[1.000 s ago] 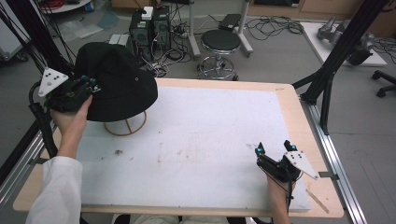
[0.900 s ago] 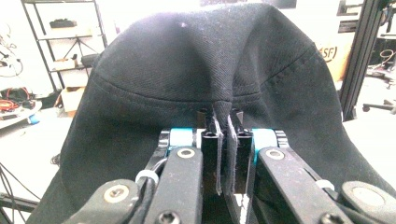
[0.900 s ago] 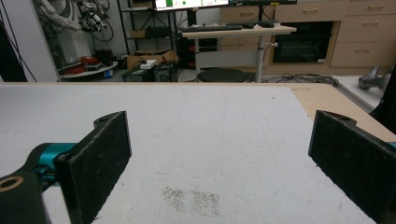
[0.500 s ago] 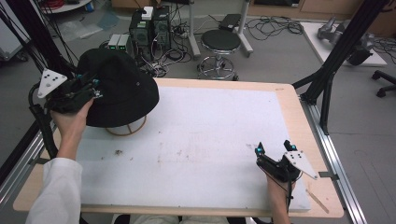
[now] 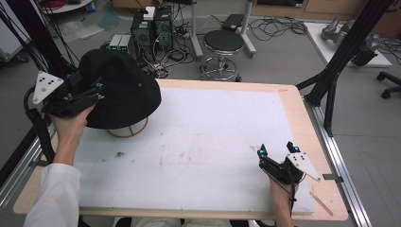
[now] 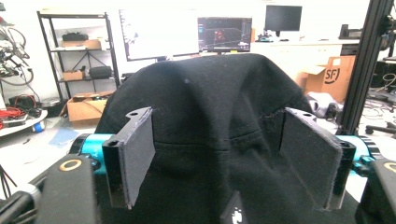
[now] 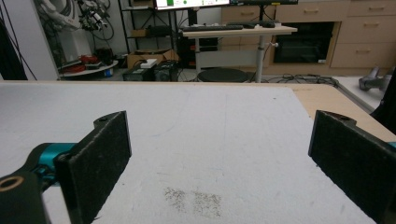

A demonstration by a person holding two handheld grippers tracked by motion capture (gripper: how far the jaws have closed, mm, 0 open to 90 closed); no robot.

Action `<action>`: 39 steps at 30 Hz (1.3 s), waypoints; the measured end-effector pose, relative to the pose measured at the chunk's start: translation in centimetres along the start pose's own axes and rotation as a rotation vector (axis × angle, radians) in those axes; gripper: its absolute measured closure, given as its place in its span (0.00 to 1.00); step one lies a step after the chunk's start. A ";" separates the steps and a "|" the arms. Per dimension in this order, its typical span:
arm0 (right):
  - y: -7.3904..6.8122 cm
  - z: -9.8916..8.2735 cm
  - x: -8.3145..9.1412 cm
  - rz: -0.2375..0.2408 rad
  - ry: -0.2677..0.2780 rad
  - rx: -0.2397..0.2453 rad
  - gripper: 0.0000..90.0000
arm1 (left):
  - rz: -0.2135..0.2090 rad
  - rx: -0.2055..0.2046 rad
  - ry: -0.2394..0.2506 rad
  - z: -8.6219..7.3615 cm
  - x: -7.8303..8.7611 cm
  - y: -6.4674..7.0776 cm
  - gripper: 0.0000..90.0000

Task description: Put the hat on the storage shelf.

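Note:
A black bucket hat (image 5: 120, 92) rests on a round wooden stand (image 5: 128, 133) at the table's far left. My left gripper (image 5: 97, 90) is at the hat's left side, level with the brim. Its jaws have just been opening and now stand wide. In the left gripper view the hat (image 6: 210, 98) lies between the two pads (image 6: 137, 154), and neither pad presses on it. My right gripper (image 5: 276, 150) rests near the front right of the table, open with nothing between its fingers. The right gripper view has its open gripper (image 7: 219, 123) over the bare mat.
A white mat (image 5: 213, 137) covers most of the wooden table (image 5: 302, 101). Black frame poles stand at the left edge (image 5: 40, 127) and the right far corner (image 5: 331, 80). A stool (image 5: 222, 47) and computer boxes (image 5: 151, 28) sit on the floor beyond the far edge.
The left gripper's jaws have spread apart and let go of the hat's brim. The hat sits slightly lower over its stand. The right gripper has not moved.

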State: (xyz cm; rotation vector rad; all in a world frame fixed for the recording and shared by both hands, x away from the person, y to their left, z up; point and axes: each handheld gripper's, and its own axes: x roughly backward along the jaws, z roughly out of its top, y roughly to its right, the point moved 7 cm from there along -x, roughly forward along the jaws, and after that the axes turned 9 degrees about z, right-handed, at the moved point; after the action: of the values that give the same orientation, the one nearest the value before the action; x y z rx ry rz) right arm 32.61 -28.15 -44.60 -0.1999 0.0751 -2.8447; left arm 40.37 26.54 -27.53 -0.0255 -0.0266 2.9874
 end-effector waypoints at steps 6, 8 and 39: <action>0.0 0.0 0.0 -0.002 -0.001 -0.009 0.05 | 0.011 -0.003 0.027 -0.5 1.4 0.7 0.26; 0.0 0.0 0.0 0.000 0.000 -0.004 0.05 | 0.020 0.004 0.041 -0.6 2.1 0.6 0.26; -0.7 0.1 -0.6 0.021 0.002 -0.010 0.05 | 0.093 0.043 0.074 -8.4 9.1 0.0 0.25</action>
State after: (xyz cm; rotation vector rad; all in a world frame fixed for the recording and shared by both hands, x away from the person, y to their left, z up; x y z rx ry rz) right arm 33.02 -27.33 -44.49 -0.1970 0.0912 -2.8240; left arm 31.50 28.05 -36.06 -0.1363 0.0482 3.0760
